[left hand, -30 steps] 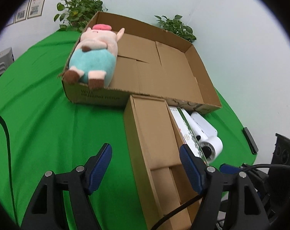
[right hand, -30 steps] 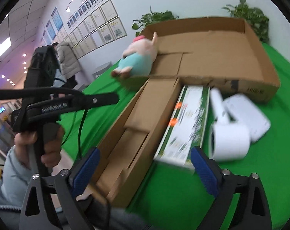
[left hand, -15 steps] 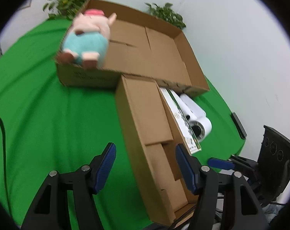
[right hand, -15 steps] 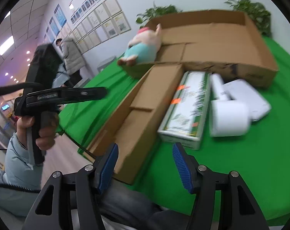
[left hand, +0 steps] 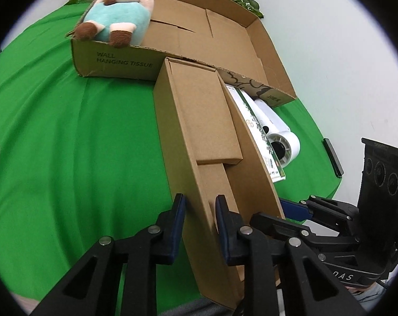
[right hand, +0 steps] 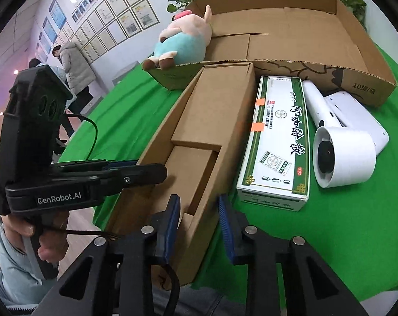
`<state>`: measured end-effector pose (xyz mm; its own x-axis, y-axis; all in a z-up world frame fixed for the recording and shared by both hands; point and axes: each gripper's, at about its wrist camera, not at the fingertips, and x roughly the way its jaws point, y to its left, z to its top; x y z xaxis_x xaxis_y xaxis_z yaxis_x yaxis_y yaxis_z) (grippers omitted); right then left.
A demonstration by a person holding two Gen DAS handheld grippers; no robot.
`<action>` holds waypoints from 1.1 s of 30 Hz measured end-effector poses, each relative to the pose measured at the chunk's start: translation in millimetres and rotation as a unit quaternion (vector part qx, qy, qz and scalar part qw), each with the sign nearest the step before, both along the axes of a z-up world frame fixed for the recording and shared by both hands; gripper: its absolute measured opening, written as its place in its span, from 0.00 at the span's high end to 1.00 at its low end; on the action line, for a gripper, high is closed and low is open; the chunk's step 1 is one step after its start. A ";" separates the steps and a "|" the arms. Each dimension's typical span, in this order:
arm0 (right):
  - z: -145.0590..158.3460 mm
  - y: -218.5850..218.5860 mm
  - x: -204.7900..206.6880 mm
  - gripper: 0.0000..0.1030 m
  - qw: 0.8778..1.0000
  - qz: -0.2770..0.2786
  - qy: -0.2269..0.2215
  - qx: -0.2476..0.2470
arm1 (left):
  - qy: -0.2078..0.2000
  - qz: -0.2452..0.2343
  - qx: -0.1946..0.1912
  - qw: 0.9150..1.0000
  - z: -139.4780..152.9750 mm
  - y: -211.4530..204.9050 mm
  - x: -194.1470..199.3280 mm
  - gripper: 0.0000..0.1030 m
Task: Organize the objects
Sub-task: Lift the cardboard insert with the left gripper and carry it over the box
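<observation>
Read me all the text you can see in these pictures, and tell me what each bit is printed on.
"WALL HANGING TISSUE": front wall of the large cardboard tray.
"10提/箱": right end of that same wall.
"GenRobot.AI": body of the left gripper.
"OTC": small red oval on the green and white box.
Large Chinese brush characters and fine print on that box: too stylised or small to read.
Wall certificates: too small.

L gripper (left hand: 199,208) & R gripper (right hand: 197,206) fingers narrowed, clamping cardboard walls.
</observation>
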<state>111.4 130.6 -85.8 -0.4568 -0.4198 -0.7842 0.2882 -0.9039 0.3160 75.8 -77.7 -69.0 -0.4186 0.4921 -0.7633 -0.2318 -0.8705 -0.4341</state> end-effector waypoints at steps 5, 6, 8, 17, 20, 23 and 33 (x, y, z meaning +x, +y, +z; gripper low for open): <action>3.1 -16.6 22.5 0.73 1.000 0.014 -0.020 0.010 | 0.004 0.004 -0.018 1.000 2.1 -7.5 29.5 0.81; 2.9 -18.8 23.7 0.73 0.999 0.021 -0.023 0.007 | 0.002 0.008 -0.017 1.000 1.5 -11.0 32.3 0.81; 1.6 -20.8 19.6 0.70 0.999 0.022 -0.025 0.005 | -0.003 0.012 -0.008 1.000 1.0 -15.0 28.6 0.81; -2.7 -28.3 -2.8 0.79 0.999 -0.019 -0.009 0.036 | 0.062 -0.003 -0.063 0.996 19.6 1.0 30.4 0.84; 10.5 -26.5 5.6 0.82 0.998 -0.036 0.033 0.042 | 0.100 -0.005 -0.070 0.993 37.7 4.6 36.7 0.84; 32.2 -21.8 12.3 0.85 0.994 -0.054 0.082 0.042 | 0.128 -0.007 -0.071 0.989 54.6 8.1 37.4 0.84; 125.9 0.5 -7.4 0.87 0.966 -0.099 0.233 0.045 | 0.255 -0.004 -0.059 0.965 136.8 28.8 -4.4 0.84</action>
<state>104.0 131.1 40.1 -0.8337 -0.2278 -0.5030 0.1985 -0.9737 0.1120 71.4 -48.9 67.7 -0.7514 0.4191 -0.5097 -0.3959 -0.9043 -0.1598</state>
